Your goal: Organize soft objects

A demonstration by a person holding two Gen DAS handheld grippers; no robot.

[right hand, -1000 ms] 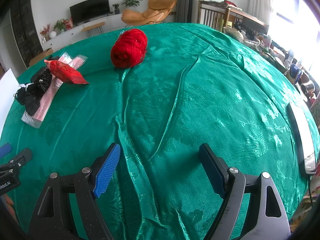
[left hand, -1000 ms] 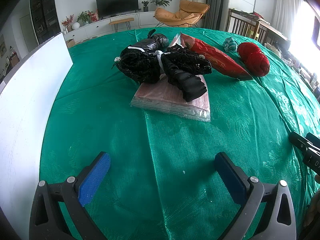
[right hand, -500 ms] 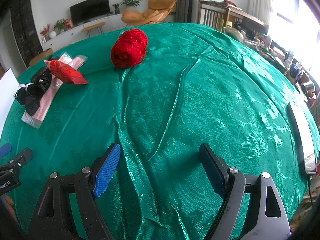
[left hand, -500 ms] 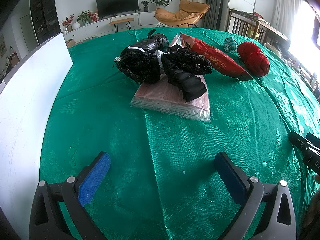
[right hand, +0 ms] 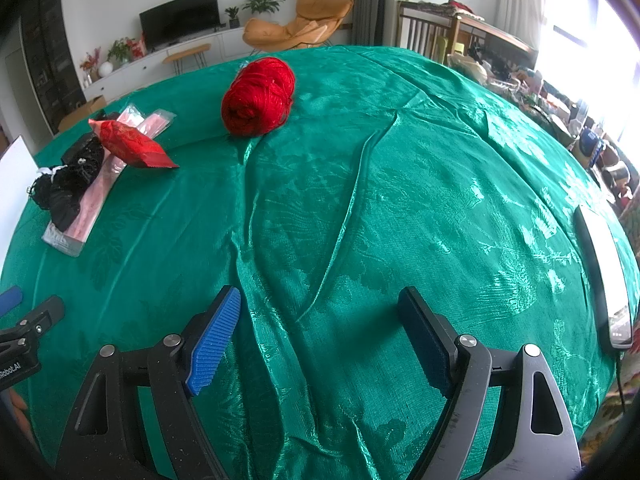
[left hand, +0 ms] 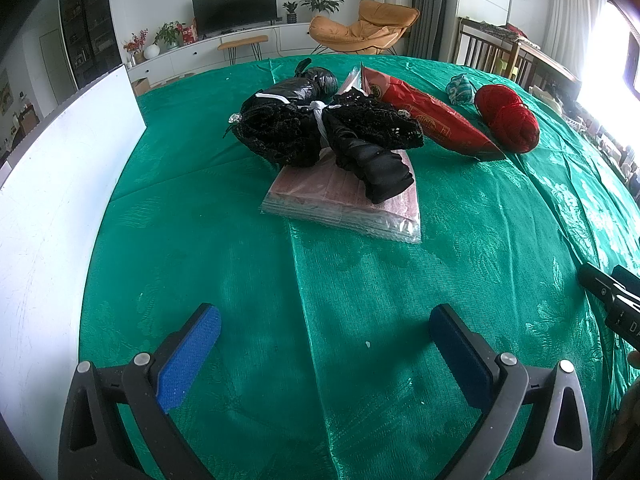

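Note:
A black lace garment bundle (left hand: 320, 132) tied with white cord lies on a pink plastic packet (left hand: 344, 200) in the middle of the green tablecloth. Behind it sit a black bag (left hand: 308, 82), a red foil pouch (left hand: 432, 116), a small teal ball (left hand: 460, 90) and a red yarn ball (left hand: 508, 120). My left gripper (left hand: 324, 340) hovers open well short of the packet, holding nothing. My right gripper (right hand: 320, 328) is open over wrinkled cloth, far from the red yarn ball (right hand: 258, 96), the red pouch (right hand: 130, 146) and the black bundle (right hand: 66, 188).
A white board (left hand: 52, 208) stands along the table's left edge. A phone-like slab (right hand: 604, 276) lies at the right edge of the green tablecloth (right hand: 400, 184). Chairs and clutter stand beyond the far right side. The other gripper's tip (left hand: 608, 292) shows at the right.

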